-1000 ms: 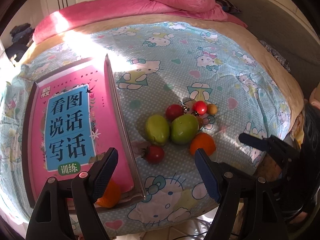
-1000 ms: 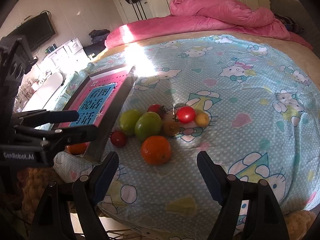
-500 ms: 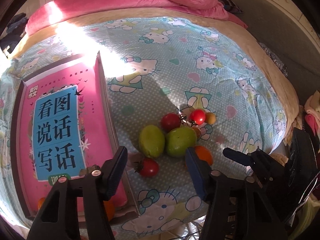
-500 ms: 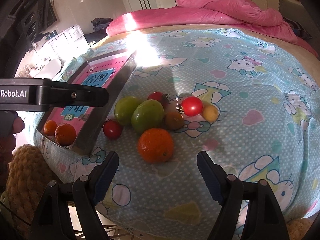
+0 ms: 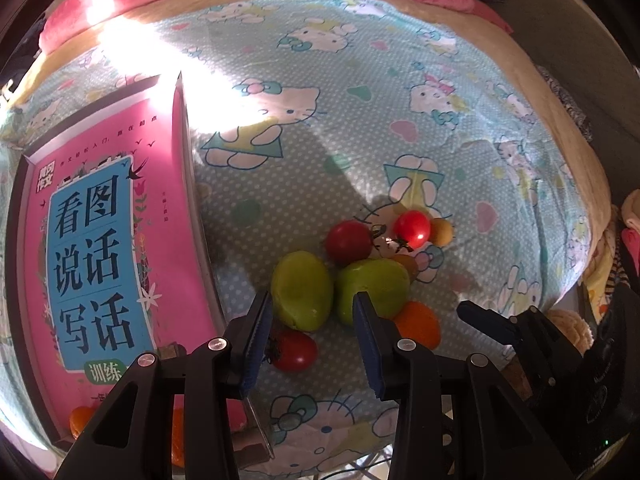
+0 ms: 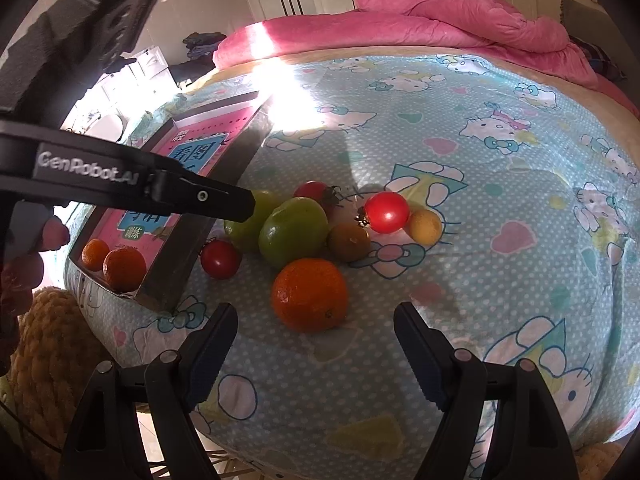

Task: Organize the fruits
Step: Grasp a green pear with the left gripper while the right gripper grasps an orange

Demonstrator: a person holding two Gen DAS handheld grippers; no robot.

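A pile of fruit lies on the blue Hello Kitty bedspread: two green fruits (image 5: 302,295) (image 5: 372,288), an orange (image 6: 309,294), several red tomatoes (image 5: 294,350) (image 6: 387,212), a small yellow fruit (image 6: 425,227) and a brownish one (image 6: 349,241). A tray (image 6: 176,264) with a pink book (image 5: 92,240) in it holds two small oranges (image 6: 124,269) at its near end. My left gripper (image 5: 312,338) is open, its fingers either side of the left green fruit and the near tomato. My right gripper (image 6: 314,346) is open, just short of the orange.
A pink duvet (image 6: 440,12) is heaped at the far end of the bed. The bed's edge runs close below both grippers. A knitted yellow item (image 6: 52,360) sits at the lower left. White cupboards (image 6: 132,68) stand to the left.
My left gripper has moved forward and down over the fruit pile and its jaws have narrowed. My right gripper has come slightly closer to the orange.
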